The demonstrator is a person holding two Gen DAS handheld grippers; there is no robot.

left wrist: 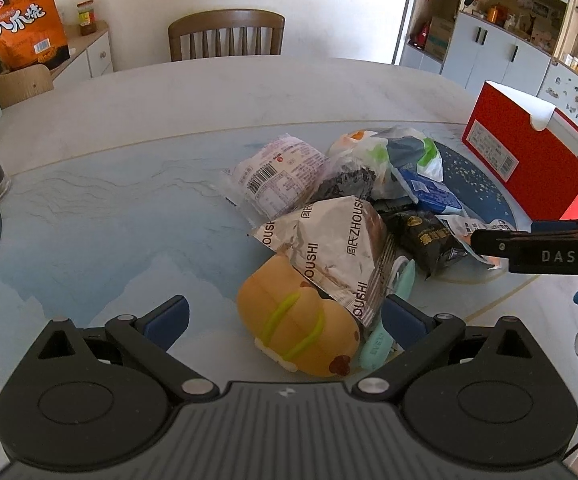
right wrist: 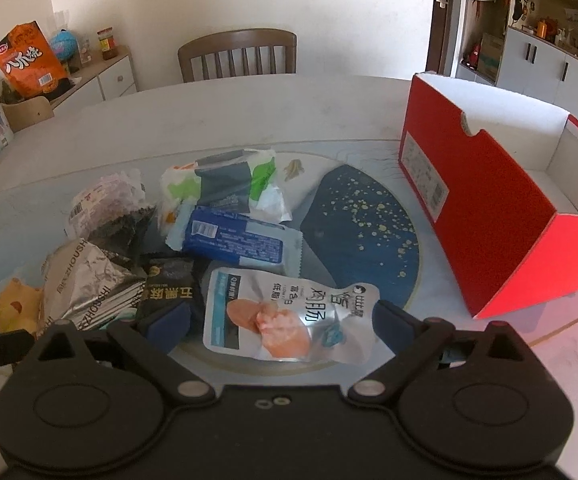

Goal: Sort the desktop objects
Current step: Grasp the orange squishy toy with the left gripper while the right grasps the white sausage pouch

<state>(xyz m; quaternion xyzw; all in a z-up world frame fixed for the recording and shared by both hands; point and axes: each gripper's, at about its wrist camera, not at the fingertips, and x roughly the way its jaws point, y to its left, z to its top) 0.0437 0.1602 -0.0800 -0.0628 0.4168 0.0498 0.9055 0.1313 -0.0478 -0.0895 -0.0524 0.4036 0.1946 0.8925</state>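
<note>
**Both grippers spread wide over the snack pile**

The left gripper (left wrist: 285, 318) stands wide, its blue pads flanking a tan bread-shaped squishy toy (left wrist: 299, 330) at lower centre, gripping nothing. The right gripper (right wrist: 281, 320) is equally wide around a silver chicken-sausage pouch (right wrist: 285, 314) at lower centre. A silver ZHOUSHI packet (left wrist: 329, 252) lies mid-frame. The red cardboard box (right wrist: 485, 216) stands open at the right.
</note>
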